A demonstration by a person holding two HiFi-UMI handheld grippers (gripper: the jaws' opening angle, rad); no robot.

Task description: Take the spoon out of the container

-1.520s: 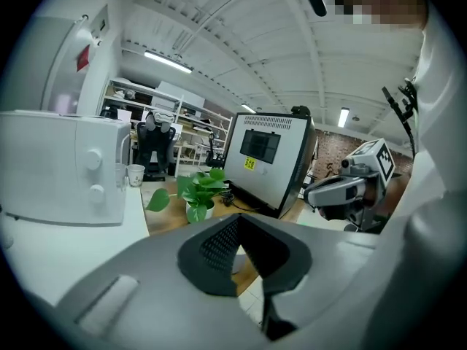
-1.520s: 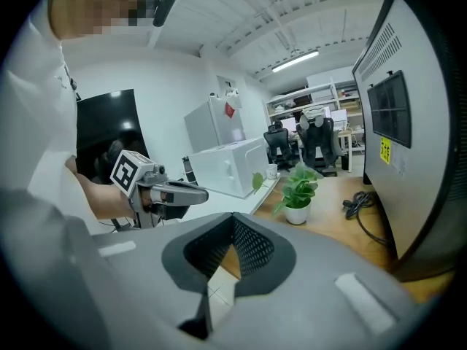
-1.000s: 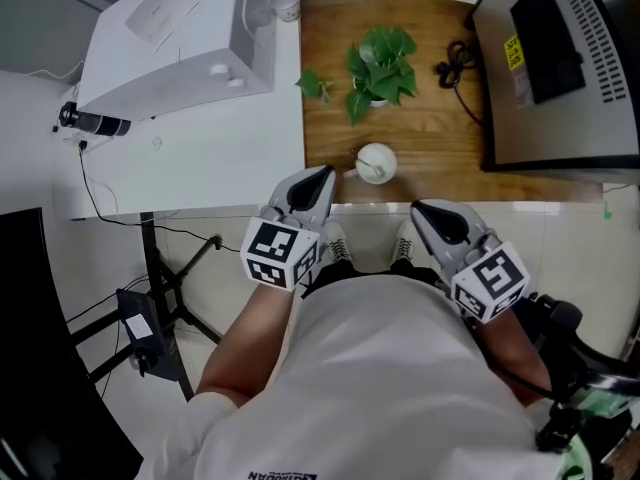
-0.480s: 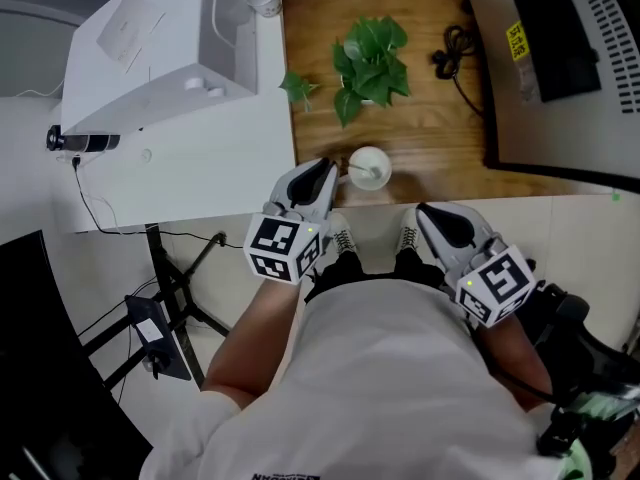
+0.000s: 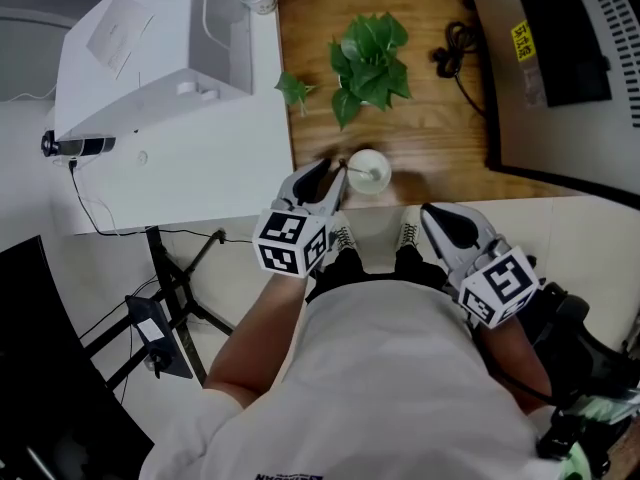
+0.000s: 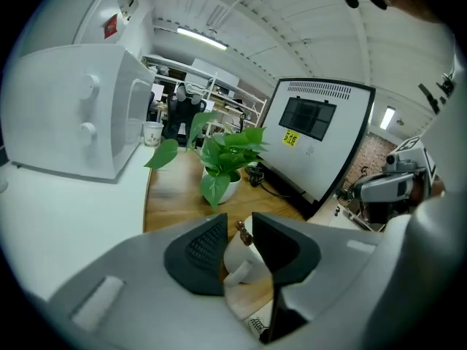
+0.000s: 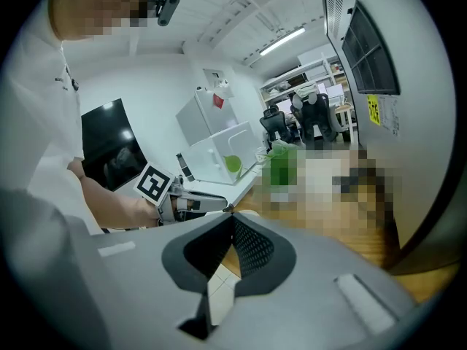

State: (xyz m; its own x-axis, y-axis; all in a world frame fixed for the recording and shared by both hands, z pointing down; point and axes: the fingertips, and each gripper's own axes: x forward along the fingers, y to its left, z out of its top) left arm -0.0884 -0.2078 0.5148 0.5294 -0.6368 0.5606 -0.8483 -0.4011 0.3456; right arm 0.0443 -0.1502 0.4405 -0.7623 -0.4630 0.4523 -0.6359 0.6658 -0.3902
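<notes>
Near edge of the brown wooden tabletop: a small white round cup stands upright, close to the table's left side.
Cup contents: a thin spoon with a brown-tipped handle. Its bowl end is inside the cup and the handle leans out to the left.
Left gripper: held low in front of the person's body and reached forward, tips just beside the cup's left rim.
Left jaws: opening, now wide apart. The spoon's handle tip and the cup wall show between them, and neither pad presses on them.
Right gripper: drawn back by the person's torso, short of the table edge, apart from the cup.
Right jaws: closed together, nothing between them.
Far part of tabletop: a green leafy plant in a white pot, with a coiled black cable to its right.
Left of table: a white boxy appliance on a white surface.
Right of table: a large grey cabinet with a black panel.
</notes>
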